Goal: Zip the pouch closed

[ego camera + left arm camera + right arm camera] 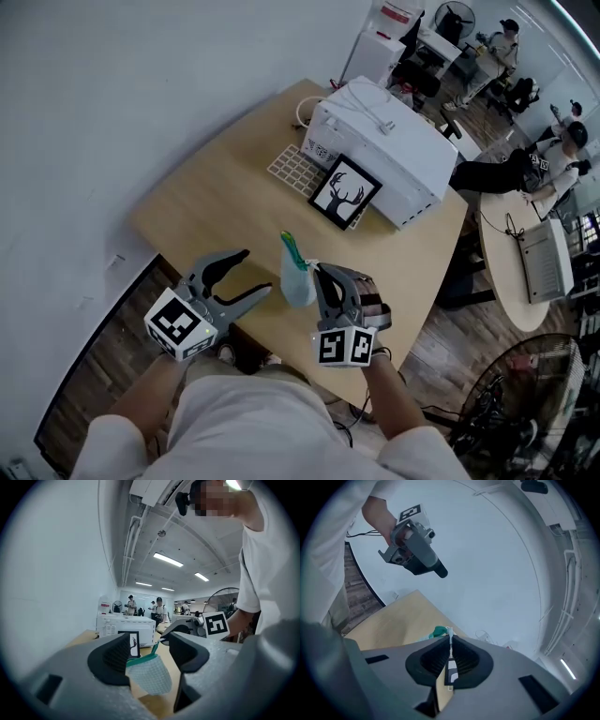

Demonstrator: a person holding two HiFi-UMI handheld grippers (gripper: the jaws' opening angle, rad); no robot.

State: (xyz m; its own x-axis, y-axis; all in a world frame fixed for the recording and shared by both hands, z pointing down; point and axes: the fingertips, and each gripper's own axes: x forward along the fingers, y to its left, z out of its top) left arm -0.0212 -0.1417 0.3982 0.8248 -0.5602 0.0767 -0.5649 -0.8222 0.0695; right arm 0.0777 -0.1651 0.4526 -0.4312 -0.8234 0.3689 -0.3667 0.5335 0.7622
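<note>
**Desk:** Two tools, one pouch. Where does everything stand?

**Photographer:** The pale mesh pouch with a green zip edge (296, 281) hangs in the air above the light wooden bench (216, 206), clear of its top. The right tool (450, 641) is pressed together on a thin strip at the pouch's green end. The left tool (255, 272) is spread and held level. The pouch shows in its gap, but the pads are not pressing on it.

**Desk:** And around them?

**Photographer:** Farther back on the bench sits a white box-shaped appliance (384, 150). A black-framed picture of antlers (344, 192) is propped at its front, with a white grid-patterned panel (292, 169) lying just beside it. Off to the right is a round pale table (511, 281) carrying a laptop (544, 258), with seated people (562, 150) beyond it.

**Desk:** What can't be made out?

**Photographer:** Whether the zip is open or shut, because the pouch is small and the right tool covers its top. Whether the left tool's near pad touches the green edge is also unclear. A black wire-caged fan (525, 403) is cut off at the lower right corner. The person's white shirt (253, 422) hides the bench's near edge.
</note>
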